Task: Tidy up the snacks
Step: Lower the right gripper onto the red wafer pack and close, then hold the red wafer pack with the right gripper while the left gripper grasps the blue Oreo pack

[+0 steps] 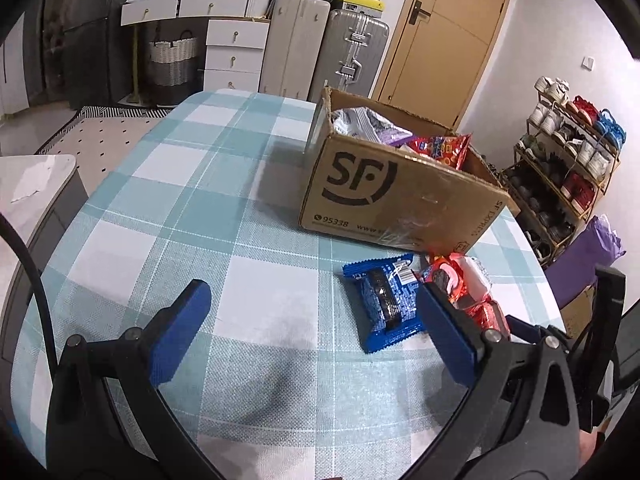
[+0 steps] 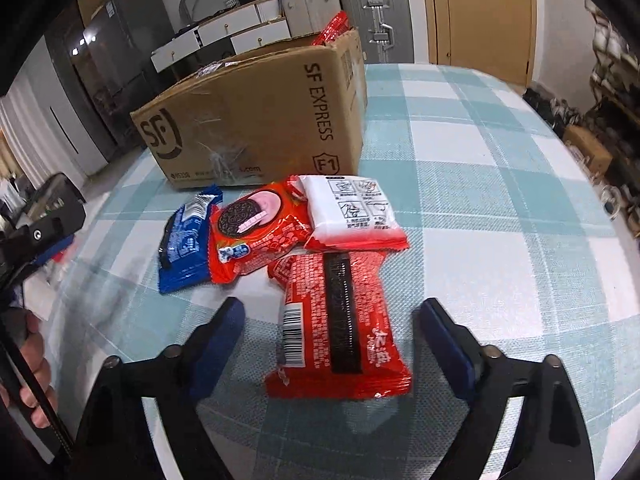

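While both tongs (image 1: 310, 318) (image 2: 330, 322) gape empty, the red packet (image 2: 336, 328) lies lengthwise between the right pair.

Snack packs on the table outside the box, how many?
4: blue pack leftmost, red Oreo pack beside it, white-backed pack rightmost, red pack nearest the right fingers. More may be hidden.

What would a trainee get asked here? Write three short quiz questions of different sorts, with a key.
1. True or false: the brown cardboard SF box already holds snacks.
2. Which packet lies between the right claw's open fingers: A the blue cookie packet, B the red packet with a barcode?
3. Fill in: the left claw is ___ and holds nothing.

Key: 1 true; 2 B; 3 open.
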`<state>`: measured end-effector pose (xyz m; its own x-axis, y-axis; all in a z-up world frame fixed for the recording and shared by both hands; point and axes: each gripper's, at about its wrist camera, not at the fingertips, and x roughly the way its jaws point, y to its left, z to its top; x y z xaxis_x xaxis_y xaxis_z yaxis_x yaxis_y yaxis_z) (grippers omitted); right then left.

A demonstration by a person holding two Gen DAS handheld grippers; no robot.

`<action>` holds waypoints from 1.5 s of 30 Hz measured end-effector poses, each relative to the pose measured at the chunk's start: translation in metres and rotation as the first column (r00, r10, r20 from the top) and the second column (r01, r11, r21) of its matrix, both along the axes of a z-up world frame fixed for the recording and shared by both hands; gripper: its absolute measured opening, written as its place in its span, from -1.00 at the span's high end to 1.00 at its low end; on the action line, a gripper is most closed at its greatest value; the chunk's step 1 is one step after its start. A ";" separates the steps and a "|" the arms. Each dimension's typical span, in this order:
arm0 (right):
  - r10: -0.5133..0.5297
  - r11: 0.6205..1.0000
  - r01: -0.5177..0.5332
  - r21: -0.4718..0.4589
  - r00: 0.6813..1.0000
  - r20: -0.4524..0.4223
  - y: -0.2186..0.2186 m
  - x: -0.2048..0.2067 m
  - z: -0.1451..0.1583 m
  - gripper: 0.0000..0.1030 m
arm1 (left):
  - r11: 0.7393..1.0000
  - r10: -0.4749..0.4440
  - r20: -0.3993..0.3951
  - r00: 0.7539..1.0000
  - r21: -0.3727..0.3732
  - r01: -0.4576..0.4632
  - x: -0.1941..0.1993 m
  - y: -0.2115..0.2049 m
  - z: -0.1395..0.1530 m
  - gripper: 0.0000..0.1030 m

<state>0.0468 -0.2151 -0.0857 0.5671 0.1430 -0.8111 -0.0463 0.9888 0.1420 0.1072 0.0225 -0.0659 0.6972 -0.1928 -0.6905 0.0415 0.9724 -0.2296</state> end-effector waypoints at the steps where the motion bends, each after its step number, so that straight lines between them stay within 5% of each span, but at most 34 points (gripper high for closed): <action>1: 0.001 1.000 -0.001 -0.011 1.000 0.000 0.001 0.000 -0.001 -0.56 | 1.000 0.001 -0.007 1.000 0.000 -0.001 0.000 -0.001 -0.002 -0.98; 9: 0.001 1.000 -0.001 -0.016 1.000 0.011 -0.001 -0.003 0.000 0.11 | 1.000 0.012 -0.031 0.999 0.021 -0.011 0.003 -0.002 -0.009 -0.97; 29: -0.003 0.993 -0.007 0.119 0.996 0.090 -0.013 -0.024 0.027 0.14 | 0.997 -0.007 -0.134 0.991 -0.077 -0.004 0.022 -0.020 -0.034 -0.97; 36: 0.004 0.991 -0.017 0.130 0.995 0.100 -0.014 -0.027 0.031 0.14 | 0.999 -0.003 -0.120 0.993 0.036 0.008 0.032 -0.057 -0.041 -0.97; 45: -0.007 0.987 -0.008 0.161 0.995 0.097 -0.019 -0.028 0.032 0.14 | 0.999 0.045 -0.165 0.985 0.019 -0.042 0.056 -0.072 -0.058 -0.97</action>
